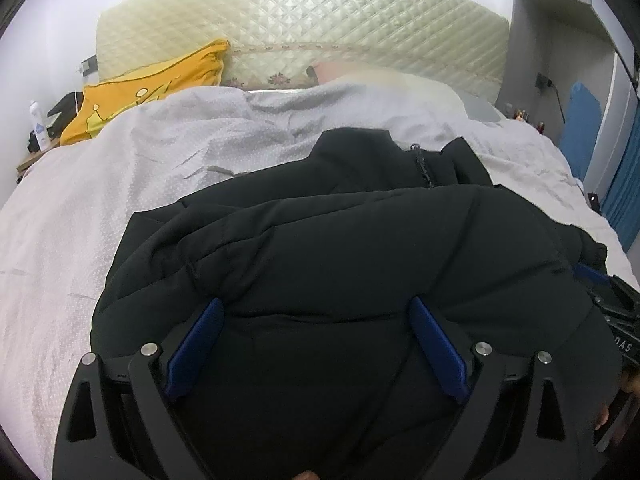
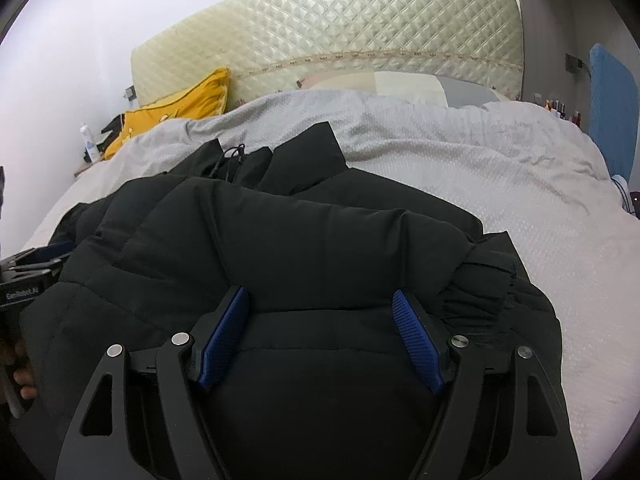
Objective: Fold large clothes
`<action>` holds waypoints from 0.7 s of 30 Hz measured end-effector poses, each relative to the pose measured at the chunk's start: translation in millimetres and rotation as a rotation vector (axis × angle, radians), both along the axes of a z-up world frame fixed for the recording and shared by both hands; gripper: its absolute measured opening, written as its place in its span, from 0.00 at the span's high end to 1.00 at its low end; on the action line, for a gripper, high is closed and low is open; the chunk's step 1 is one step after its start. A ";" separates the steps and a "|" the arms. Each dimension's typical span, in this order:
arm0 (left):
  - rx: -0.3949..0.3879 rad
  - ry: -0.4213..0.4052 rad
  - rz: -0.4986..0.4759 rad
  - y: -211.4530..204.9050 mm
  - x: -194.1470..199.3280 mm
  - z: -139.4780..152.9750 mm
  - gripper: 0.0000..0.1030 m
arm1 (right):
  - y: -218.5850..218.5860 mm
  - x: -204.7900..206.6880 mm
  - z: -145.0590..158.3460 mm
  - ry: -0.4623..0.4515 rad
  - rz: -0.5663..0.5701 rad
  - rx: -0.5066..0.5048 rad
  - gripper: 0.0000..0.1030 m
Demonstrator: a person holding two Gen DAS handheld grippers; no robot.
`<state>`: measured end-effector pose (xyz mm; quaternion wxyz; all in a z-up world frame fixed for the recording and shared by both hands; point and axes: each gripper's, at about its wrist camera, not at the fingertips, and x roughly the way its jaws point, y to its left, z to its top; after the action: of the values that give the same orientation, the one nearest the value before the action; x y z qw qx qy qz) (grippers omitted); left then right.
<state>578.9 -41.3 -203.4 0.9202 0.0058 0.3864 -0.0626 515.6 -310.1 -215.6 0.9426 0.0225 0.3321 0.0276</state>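
1. Left gripper point(image 1: 316, 308) wide open, blue pads on both sides of the padded fold, gripping nothing.
2. Right gripper point(image 2: 320, 300) also open, resting over the same bulk.
3. Black jacket point(image 1: 340, 248) on the grey bed cover point(image 1: 120, 168), already doubled over, collar toward 12 o'clock, yellow pillow point(image 1: 152, 88) at 10 o'clock.
4. Probably pressing and smoothing now: push down evenly with both, from 6 toward 12 o'clock, to squeeze air out.
5. Keep edges aligned; puffy filling springs back easily.
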 end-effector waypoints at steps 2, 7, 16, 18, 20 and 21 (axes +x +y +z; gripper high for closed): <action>0.011 0.007 0.008 0.9 -2.4 4.0 0.08 | 0.5 -3.0 3.9 0.011 0.003 0.001 0.29; 0.076 0.025 0.032 -5.3 -19.2 28.8 0.08 | 1.3 -26.2 33.2 0.018 0.014 0.030 0.31; 0.055 -0.088 -0.003 -25.4 -84.9 153.0 0.08 | 14.0 -107.2 161.4 -0.164 0.010 0.019 0.31; 0.054 -0.129 -0.020 -31.6 -108.4 187.9 0.08 | 18.2 -123.7 186.0 -0.201 0.013 0.019 0.31; 0.042 -0.156 -0.022 -34.1 -128.3 212.3 0.08 | 22.8 -146.9 213.1 -0.241 0.012 0.020 0.30; 0.038 -0.174 -0.020 -34.9 -142.3 229.2 0.08 | 25.2 -157.8 225.2 -0.257 0.014 0.021 0.30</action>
<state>436.6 -76.2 25.8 0.9494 0.0324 0.3059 -0.0639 357.9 -285.0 9.6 0.9768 0.0265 0.2086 0.0402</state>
